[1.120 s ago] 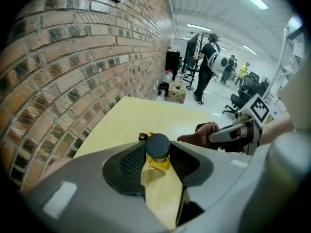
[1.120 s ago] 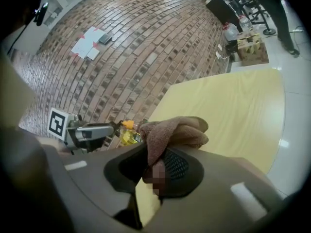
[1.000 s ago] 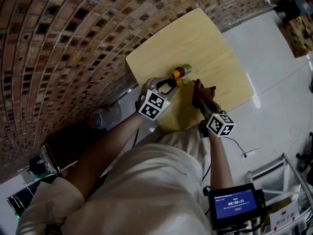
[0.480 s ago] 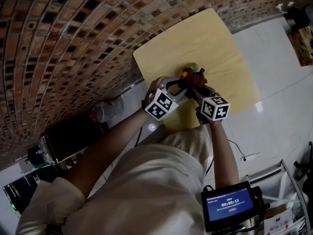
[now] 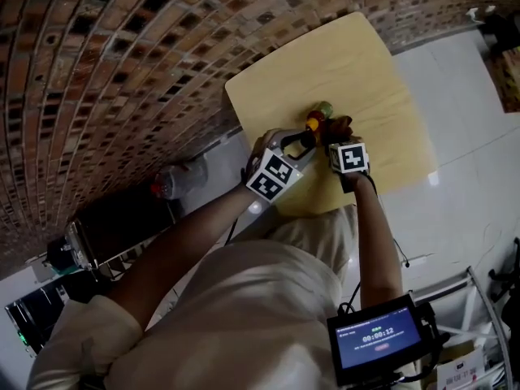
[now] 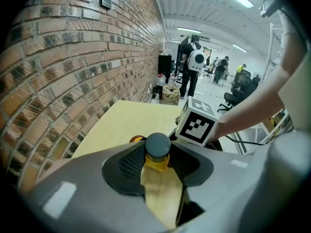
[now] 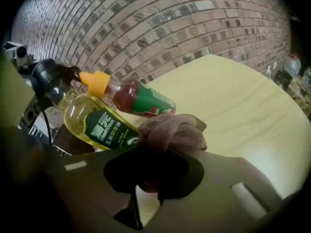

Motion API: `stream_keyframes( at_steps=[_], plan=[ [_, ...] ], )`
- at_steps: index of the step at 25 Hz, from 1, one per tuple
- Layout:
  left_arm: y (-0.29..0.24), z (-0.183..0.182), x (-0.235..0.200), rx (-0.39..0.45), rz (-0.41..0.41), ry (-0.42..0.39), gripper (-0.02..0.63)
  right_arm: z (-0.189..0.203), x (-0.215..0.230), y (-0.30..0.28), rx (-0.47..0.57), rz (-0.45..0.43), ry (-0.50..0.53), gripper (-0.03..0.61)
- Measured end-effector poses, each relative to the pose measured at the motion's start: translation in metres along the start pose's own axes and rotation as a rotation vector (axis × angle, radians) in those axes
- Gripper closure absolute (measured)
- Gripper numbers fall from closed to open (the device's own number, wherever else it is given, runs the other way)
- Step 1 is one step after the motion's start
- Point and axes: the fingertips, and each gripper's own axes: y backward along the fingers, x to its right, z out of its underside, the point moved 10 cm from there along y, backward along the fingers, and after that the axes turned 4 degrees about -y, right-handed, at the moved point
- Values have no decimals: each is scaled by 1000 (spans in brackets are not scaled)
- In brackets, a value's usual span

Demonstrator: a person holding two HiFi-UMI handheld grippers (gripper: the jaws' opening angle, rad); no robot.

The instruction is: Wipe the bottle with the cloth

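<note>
My left gripper [image 6: 158, 154] is shut on the neck of a yellow oil bottle [image 7: 97, 123], just under its dark cap [image 6: 158, 146]; the bottle has a green label. My right gripper [image 7: 155, 171] is shut on a bunched brown cloth [image 7: 177, 130], which presses against the oil bottle's lower side. In the head view both grippers, the left [image 5: 302, 142] and the right [image 5: 335, 135], meet over the pale wooden table [image 5: 366, 63], and they hide most of the oil bottle.
A red sauce bottle [image 7: 138, 98] with an orange cap and green label lies on the table just behind the oil bottle, also seen in the head view [image 5: 318, 114]. A brick wall [image 5: 122, 55] borders the table's left side. White floor lies to the right.
My right gripper has swung down and left with the cloth, rolling as it went, and the cloth now rests against the oil bottle. The left gripper kept its place.
</note>
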Motion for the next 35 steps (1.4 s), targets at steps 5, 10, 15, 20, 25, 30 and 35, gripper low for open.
stream_keyframes(
  at_steps=[5, 10, 15, 20, 25, 30, 35],
  plan=[
    [-2, -1, 1, 6, -37, 127, 440, 15, 12, 35, 127, 3, -169, 511],
    [-3, -3, 9, -21, -90, 280, 440, 53, 19, 102, 374, -52, -339, 511],
    [-3, -7, 7, -48, -146, 437, 439, 58, -18, 145, 513, -211, -301, 511],
    [-7, -12, 6, -80, -152, 555, 436, 33, -58, 133, 529, -355, -249, 511],
    [-11, -12, 3, -109, -135, 626, 436, 29, -49, 97, 469, -329, -281, 512],
    [-13, -13, 6, -110, -135, 644, 435, 27, -43, 75, 384, -269, -288, 512],
    [-12, -12, 2, -110, -145, 706, 432, 35, -21, 47, 273, -136, -387, 512]
  ],
)
